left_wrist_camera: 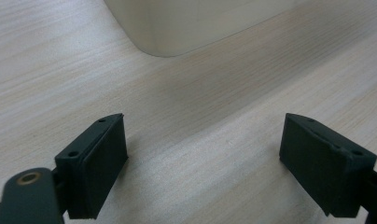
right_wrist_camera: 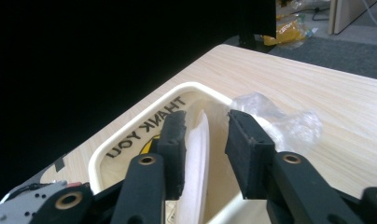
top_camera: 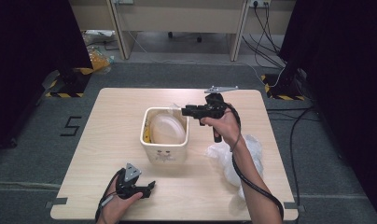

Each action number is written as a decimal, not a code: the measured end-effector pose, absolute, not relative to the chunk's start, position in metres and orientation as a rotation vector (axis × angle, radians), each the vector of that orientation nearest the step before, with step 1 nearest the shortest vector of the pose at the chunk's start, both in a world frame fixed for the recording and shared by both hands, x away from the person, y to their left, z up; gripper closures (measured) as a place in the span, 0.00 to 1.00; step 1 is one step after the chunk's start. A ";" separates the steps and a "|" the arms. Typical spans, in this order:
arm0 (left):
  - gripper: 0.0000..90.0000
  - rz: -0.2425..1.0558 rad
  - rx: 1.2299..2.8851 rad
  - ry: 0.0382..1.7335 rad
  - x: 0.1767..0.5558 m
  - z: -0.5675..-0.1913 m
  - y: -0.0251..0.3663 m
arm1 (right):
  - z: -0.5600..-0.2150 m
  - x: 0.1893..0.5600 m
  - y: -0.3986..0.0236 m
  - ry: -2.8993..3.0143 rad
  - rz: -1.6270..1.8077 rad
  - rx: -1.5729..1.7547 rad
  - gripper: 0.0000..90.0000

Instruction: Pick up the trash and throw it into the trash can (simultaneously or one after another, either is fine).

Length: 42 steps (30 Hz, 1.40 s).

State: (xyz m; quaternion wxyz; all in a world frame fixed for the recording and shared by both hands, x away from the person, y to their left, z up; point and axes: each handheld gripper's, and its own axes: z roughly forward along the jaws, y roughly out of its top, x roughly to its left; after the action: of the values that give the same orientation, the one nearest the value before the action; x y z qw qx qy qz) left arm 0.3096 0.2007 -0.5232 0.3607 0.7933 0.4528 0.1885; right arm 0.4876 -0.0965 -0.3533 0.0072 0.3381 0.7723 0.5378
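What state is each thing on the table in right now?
Cream bin: upright, open-topped.
White plate: inside the bin, leaning on edge.
Crumpled plastic bag: loose on the table, right of the bin.
Left gripper: open, empty, low over the table.
Right gripper: partly open above the bin, jaws either side of the plate's edge.

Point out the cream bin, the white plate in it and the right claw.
Cream bin (top_camera: pixel 164 154), high view, front wall.
White plate (top_camera: pixel 168 129), high view, its face.
Right claw (right_wrist_camera: pixel 205 156), right gripper view, midway between fingertips.

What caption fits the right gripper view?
Right gripper, jaws parted, above a cream bin holding a white plate.
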 end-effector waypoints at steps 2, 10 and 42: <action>0.16 0.486 2.045 1.167 0.310 -0.523 0.201 | -0.353 0.484 -0.102 2.412 1.678 1.056 0.71; 0.16 0.485 2.050 1.164 0.310 -0.523 0.201 | -0.356 0.471 -0.119 2.399 1.650 1.018 0.60; 0.16 0.487 2.045 1.169 0.310 -0.523 0.201 | -0.408 0.398 -0.222 2.232 1.439 1.155 0.30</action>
State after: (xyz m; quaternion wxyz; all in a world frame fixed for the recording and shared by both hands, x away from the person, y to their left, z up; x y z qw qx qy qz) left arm 0.3096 0.2006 -0.5232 0.3599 0.7931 0.4535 0.1890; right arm 0.3975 -0.2224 -0.4079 0.1228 0.3957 0.7650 0.4931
